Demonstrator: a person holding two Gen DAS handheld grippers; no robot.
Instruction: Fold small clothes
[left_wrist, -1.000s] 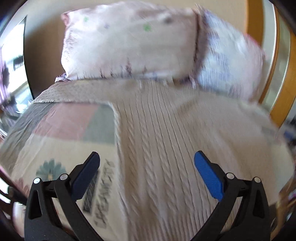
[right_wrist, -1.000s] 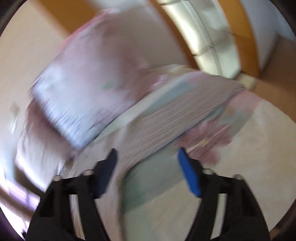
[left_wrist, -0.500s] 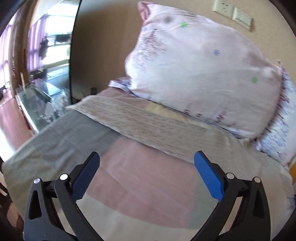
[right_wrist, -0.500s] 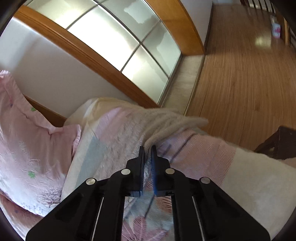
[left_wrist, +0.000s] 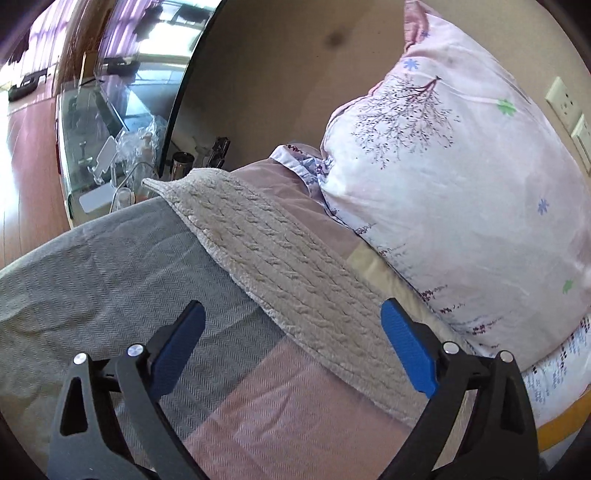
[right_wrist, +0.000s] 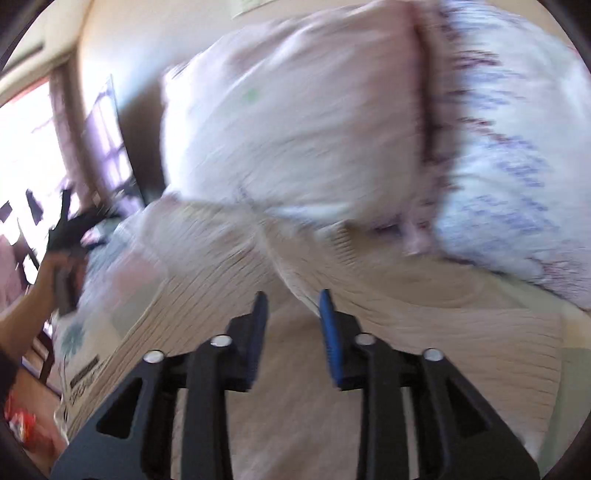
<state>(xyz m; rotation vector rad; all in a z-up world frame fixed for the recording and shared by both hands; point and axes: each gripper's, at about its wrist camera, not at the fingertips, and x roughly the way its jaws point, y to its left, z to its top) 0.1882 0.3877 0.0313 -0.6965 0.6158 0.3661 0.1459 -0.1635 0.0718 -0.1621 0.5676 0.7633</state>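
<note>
A cream cable-knit garment (left_wrist: 280, 258) lies across the bed below the pillows; in the blurred right wrist view it (right_wrist: 229, 288) spreads wide with a raised fold running toward the fingers. My left gripper (left_wrist: 291, 343) is open and empty, hovering over the garment's near edge. My right gripper (right_wrist: 290, 314) has its jaws partly apart just above the garment, with nothing clearly held between them.
The bed sheet (left_wrist: 110, 280) has grey and pink panels. A large pink floral pillow (left_wrist: 461, 177) leans on the wall, with a second pillow (right_wrist: 517, 166) beside it. A glass-topped bedside table with clutter (left_wrist: 107, 147) stands at the left. The person's left hand with its gripper (right_wrist: 62, 236) shows far left.
My right gripper was shut on a corner of the knit garment at the bed's edge; now its jaws are apart and it has swung over to face the pillows. My left gripper turned left, staying open.
</note>
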